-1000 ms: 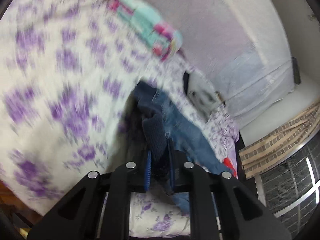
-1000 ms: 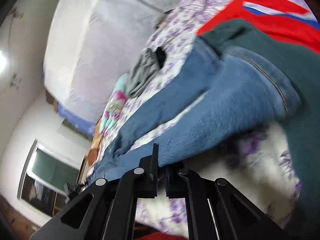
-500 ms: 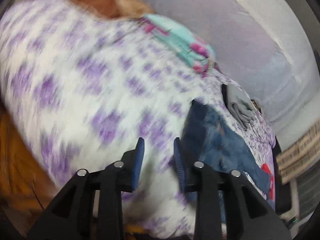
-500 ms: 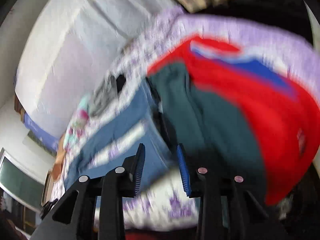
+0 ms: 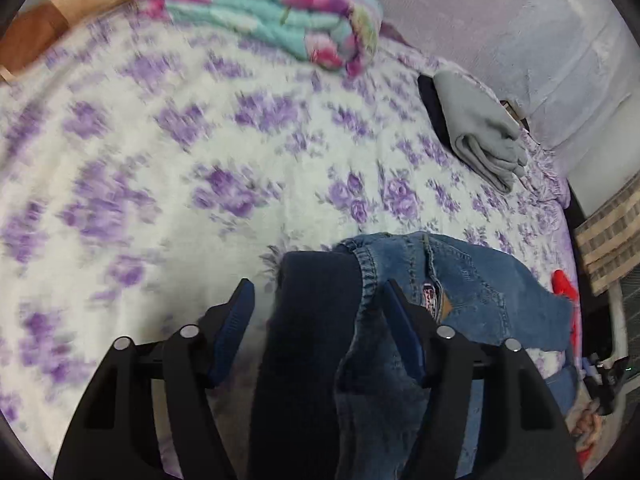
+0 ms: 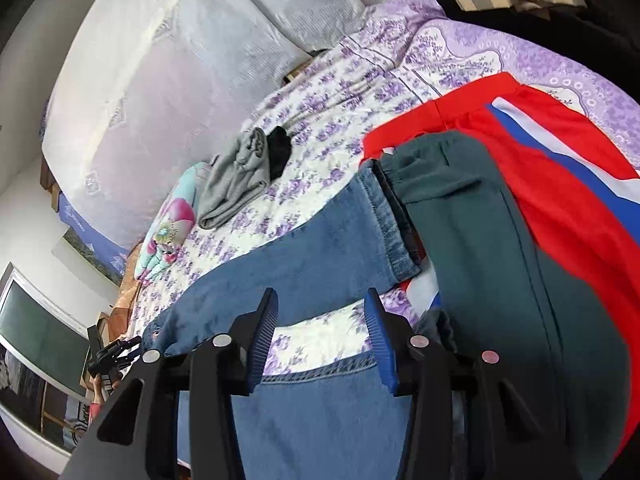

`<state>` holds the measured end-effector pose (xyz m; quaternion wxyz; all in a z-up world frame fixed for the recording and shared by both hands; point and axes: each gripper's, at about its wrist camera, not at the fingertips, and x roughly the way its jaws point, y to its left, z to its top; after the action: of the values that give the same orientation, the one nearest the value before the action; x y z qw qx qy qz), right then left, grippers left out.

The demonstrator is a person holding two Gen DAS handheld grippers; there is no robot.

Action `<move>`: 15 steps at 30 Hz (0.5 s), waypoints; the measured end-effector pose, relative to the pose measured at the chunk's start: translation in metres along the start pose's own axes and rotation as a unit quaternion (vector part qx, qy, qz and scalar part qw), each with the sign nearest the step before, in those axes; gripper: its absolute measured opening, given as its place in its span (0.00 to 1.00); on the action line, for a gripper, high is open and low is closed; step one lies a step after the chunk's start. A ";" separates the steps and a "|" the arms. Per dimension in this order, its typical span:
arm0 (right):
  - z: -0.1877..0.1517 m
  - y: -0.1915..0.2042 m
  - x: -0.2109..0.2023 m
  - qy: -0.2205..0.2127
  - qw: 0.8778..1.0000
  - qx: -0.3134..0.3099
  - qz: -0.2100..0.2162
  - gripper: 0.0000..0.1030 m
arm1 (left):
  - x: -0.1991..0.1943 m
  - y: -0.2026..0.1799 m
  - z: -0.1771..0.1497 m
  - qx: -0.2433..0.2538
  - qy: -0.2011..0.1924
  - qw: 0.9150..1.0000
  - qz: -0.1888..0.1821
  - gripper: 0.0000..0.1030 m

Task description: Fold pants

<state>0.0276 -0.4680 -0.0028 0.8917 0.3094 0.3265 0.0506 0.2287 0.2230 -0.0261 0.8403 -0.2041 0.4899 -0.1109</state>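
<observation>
1. Left tongs (image 5: 318, 320): jaws opening, pads clear of the cloth, though a dark navy garment (image 5: 308, 340) and the edge of the jeans (image 5: 460, 292) lie between them. A second earlier these jaws were clenched on that dark cloth; the release suggests this end has just been laid down.
2. Jeans: spread along the near edge of the bed (image 5: 200, 168), one end under the left tongs and the legs under the right tongs (image 6: 322, 326).
3. Right tongs: jaws opening over a leg hem, nothing pinched; previously clenched at the denim edge.
4. Green pants (image 6: 500, 260) and red pants (image 6: 560, 160) lie at the bed's right end, probably awaiting folding; a grey garment (image 5: 480, 128), already folded, sits at the far edge.
</observation>
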 end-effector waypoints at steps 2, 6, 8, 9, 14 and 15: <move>0.002 -0.002 0.007 0.004 1.000 -0.003 -0.013 0.44 | 0.007 -0.002 0.001 -0.003 0.006 1.000 -0.013 0.56; 0.022 -0.014 0.020 0.004 1.000 0.011 -0.023 0.44 | 0.006 -0.008 -0.003 0.007 -0.017 1.000 0.011 0.47; 0.036 -0.017 0.030 0.001 0.999 0.012 -0.032 0.44 | 0.002 -0.009 -0.007 0.005 -0.033 0.999 0.017 0.44; 0.042 -0.018 0.035 0.002 0.999 0.009 -0.038 0.44 | 0.001 -0.010 -0.007 0.005 -0.037 0.999 0.020 0.43; 0.069 -0.015 0.079 0.032 0.997 -0.011 -0.068 0.44 | -0.003 -0.011 -0.003 -0.009 -0.057 0.998 0.023 0.42; 0.073 -0.013 0.086 0.036 0.997 -0.019 -0.071 0.44 | -0.003 -0.010 -0.001 -0.014 -0.058 0.998 0.021 0.42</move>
<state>0.1376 -0.4911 -0.0145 0.8863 0.2662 0.3790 0.0042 0.2264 0.2148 -0.0197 0.8663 -0.2116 0.4464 -0.0743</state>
